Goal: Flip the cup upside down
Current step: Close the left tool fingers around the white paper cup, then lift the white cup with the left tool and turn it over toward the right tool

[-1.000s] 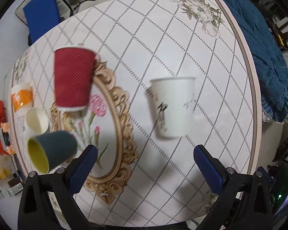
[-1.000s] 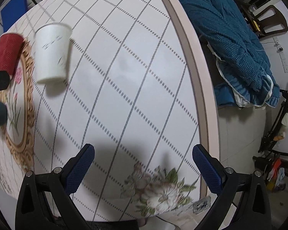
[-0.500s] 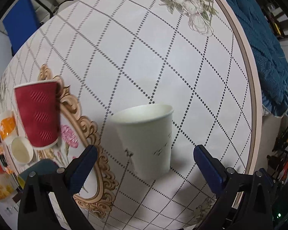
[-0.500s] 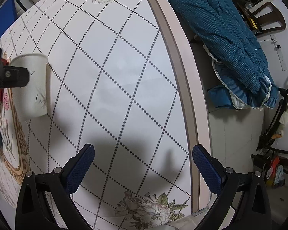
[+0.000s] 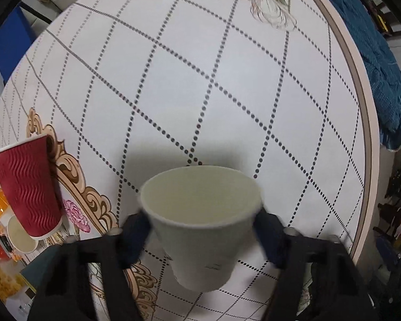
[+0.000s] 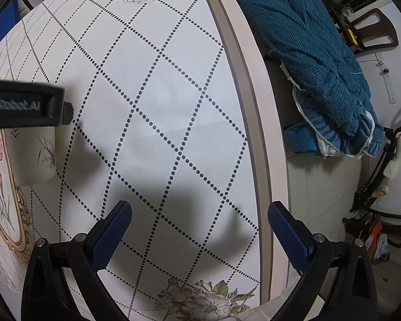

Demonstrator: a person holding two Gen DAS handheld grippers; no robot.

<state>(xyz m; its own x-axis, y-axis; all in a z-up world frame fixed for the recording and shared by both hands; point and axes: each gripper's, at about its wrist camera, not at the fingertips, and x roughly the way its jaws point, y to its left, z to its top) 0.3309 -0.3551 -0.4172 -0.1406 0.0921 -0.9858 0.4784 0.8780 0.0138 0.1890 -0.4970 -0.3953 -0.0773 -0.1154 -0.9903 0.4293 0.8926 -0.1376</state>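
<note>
A white paper cup stands upright on the table, mouth up, between the fingers of my left gripper. The blue pads sit on both sides just under its rim and seem to touch it; motion blur hides whether they press. The cup also shows at the left edge of the right wrist view, under the black body of the left gripper. My right gripper is open and empty over bare tablecloth near the table's right edge.
A red ribbed cup stands upright to the left on a gold-framed flower print. A small white cup, a dark teal cup and snack packets lie further left. The table's edge runs at the right, with a blue quilt beyond.
My left gripper has moved forward to the white cup, and its fingers have closed in from wide open to both sides of it. The right gripper has drifted slightly and stays open.
</note>
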